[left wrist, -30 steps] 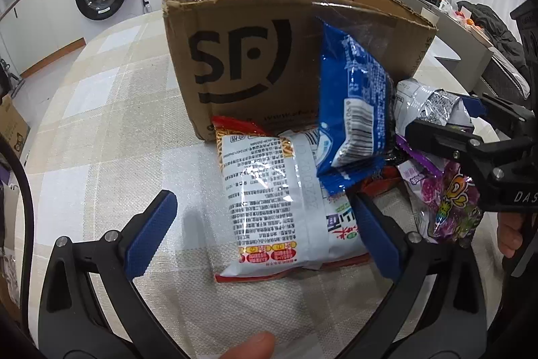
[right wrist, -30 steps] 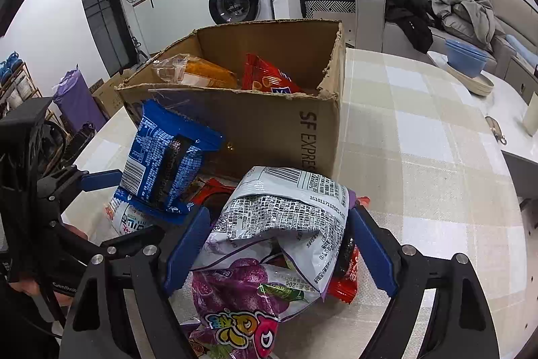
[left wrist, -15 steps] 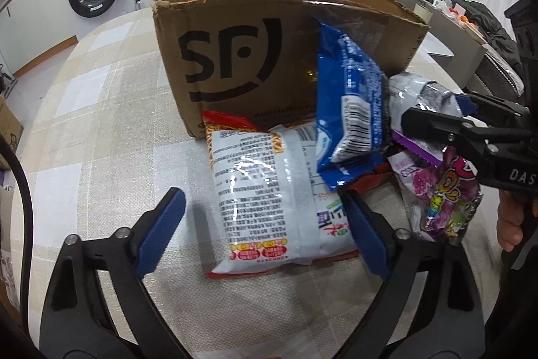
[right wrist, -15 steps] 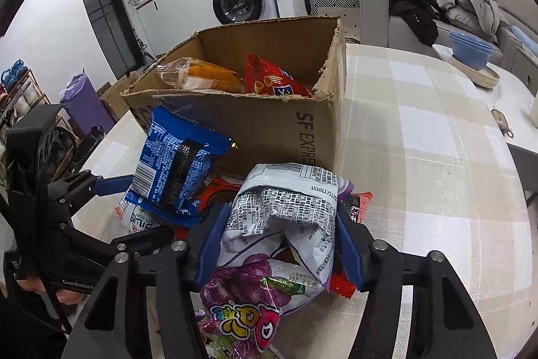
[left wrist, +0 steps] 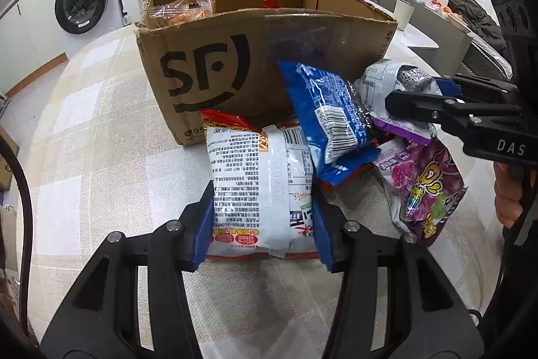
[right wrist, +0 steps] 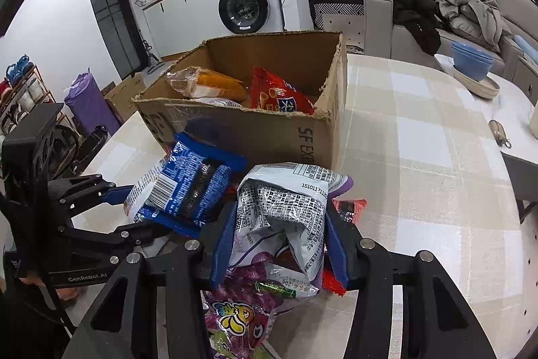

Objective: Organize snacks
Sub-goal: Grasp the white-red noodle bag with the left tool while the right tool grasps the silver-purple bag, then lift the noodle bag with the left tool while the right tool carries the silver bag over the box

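Note:
An open SF cardboard box stands on the checked table and also shows in the right wrist view. It holds an orange bag and a red bag. My left gripper is shut on a white noodle packet lying in front of the box. A blue packet leans on the box, and also shows in the right wrist view. My right gripper is shut on a purple and silver snack bag, which also shows in the left wrist view.
A red wrapper lies under the pile. A blue bowl on a plate and keys sit at the table's far right. A washing machine and a sofa with clothes stand behind.
Both grippers have closed: the left onto the white noodle packet, the right onto the purple and silver bag. The blue packet has tipped a little to the left.

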{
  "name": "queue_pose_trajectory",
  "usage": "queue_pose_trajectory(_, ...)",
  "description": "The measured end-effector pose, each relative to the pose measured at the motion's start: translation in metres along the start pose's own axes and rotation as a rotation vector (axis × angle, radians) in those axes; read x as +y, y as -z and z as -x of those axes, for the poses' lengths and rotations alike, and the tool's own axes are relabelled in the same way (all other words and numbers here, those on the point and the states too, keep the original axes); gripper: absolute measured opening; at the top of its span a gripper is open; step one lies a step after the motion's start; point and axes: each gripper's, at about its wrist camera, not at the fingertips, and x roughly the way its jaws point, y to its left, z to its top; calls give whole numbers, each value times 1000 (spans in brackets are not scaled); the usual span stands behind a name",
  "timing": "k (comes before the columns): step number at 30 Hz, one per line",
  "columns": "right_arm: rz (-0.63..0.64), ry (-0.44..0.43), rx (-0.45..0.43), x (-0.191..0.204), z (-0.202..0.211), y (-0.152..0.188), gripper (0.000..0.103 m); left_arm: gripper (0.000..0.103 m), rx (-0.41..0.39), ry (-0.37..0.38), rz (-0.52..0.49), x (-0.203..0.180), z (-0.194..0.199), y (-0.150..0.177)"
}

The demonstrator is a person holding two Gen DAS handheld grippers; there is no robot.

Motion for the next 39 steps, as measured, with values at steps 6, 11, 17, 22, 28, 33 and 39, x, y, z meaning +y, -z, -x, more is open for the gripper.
queue_pose_trajectory(6, 0, -4, -23, -3, 12, -2, 49, 47, -25, 7, -2, -2, 20, 6)
queue_pose_trajectory(11, -1, -7, -41, -5, 20, -4, 49, 46, -44, 13, 2, 1, 33, 8)
queue_pose_trajectory(17, 5, -16, -56, -3, 27, -4, 49, 46, -66, 0, 7, 3, 47, 10)
queue_pose_trajectory(22, 7, -27, -78, -1, 36, -5, 49, 46, -99, -3, 4, 3, 68, 14)
queue_pose_trajectory(28, 13, -36, -115, 4, 50, -8, 49, 46, -144, -2, 12, 8, 98, 18)
queue_pose_trajectory(33, 18, -42, -152, 6, 63, -9, 49, 46, -188, -6, 33, 17, 125, 21)
queue_pose_trajectory(39, 10, -50, -218, 8, 78, -13, 49, 46, -235, -11, 58, 24, 155, 19)
